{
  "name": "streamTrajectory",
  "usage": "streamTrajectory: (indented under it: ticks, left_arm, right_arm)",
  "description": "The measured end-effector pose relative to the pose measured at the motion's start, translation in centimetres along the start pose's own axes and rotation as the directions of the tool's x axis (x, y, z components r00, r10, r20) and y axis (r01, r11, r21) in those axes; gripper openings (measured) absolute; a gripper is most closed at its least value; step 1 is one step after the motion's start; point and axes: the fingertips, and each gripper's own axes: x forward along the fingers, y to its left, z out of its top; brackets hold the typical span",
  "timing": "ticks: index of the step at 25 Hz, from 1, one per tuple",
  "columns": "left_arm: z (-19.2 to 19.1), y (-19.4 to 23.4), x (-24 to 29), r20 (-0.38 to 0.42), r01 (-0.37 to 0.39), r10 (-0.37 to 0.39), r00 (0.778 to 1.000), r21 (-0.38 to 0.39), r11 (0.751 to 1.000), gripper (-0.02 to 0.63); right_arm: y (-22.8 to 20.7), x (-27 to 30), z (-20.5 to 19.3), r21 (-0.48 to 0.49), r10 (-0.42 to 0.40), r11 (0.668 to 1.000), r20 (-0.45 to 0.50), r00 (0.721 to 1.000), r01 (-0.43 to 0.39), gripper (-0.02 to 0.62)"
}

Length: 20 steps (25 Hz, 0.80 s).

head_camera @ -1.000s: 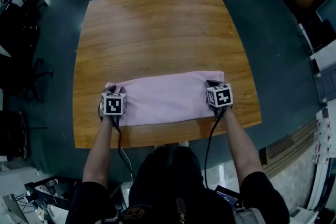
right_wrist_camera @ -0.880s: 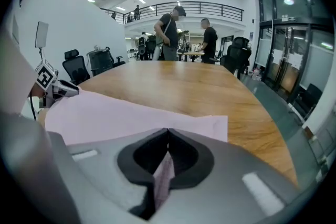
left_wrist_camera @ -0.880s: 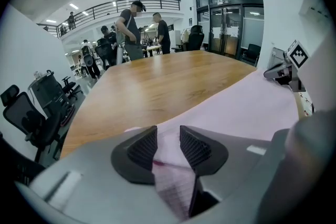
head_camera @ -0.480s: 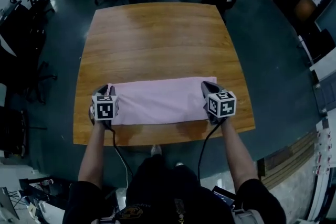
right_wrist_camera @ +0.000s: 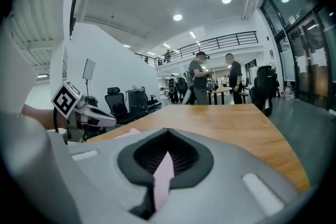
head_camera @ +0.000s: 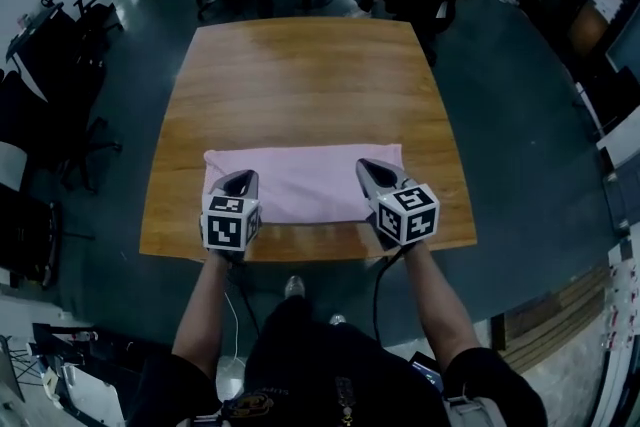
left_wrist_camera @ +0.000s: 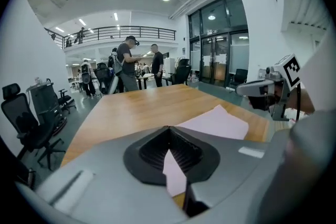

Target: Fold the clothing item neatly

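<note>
A pink cloth [head_camera: 300, 177] lies folded into a long strip across the near part of the wooden table [head_camera: 300, 75]. My left gripper [head_camera: 243, 179] is over the strip's near left end. Its jaws have just been closing and are now shut on a fold of the pink cloth [left_wrist_camera: 174, 173]. Over the near right end, my right gripper [head_camera: 366, 167] is shut on a pinch of the same cloth [right_wrist_camera: 163, 178]. Both grippers are raised off the table. In the left gripper view the rest of the cloth [left_wrist_camera: 218, 122] spreads toward the right gripper [left_wrist_camera: 262, 89].
The table's near edge [head_camera: 300, 250] runs just under my hands. Office chairs [head_camera: 50, 125] stand to the left on the dark floor. Beyond the far edge, people [left_wrist_camera: 127, 65] stand at another table.
Both grippers have risen off the table and come nearer the camera, drawing the cloth's near edge up. The left jaws have shut on the cloth.
</note>
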Motion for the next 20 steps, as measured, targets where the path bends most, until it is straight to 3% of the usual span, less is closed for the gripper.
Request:
streamTrajectory:
  ticks: [9,20]
  left_arm:
    - [1.5,-10.4,-4.1,0.094,0.123,-0.117,0.989,-0.066,0.99,0.008]
    - [3.9,-15.5,-8.9,0.171,0.152,-0.143,0.975,-0.041,0.988,0.008]
  right_arm:
    - [6.5,-5.0,1.6,-0.032,0.125,0.992,0.061,0.99,-0.123,0.002]
    - [9.9,-10.9,3.5,-0.043,0.195,0.981,0.141,0.971,-0.191,0.002]
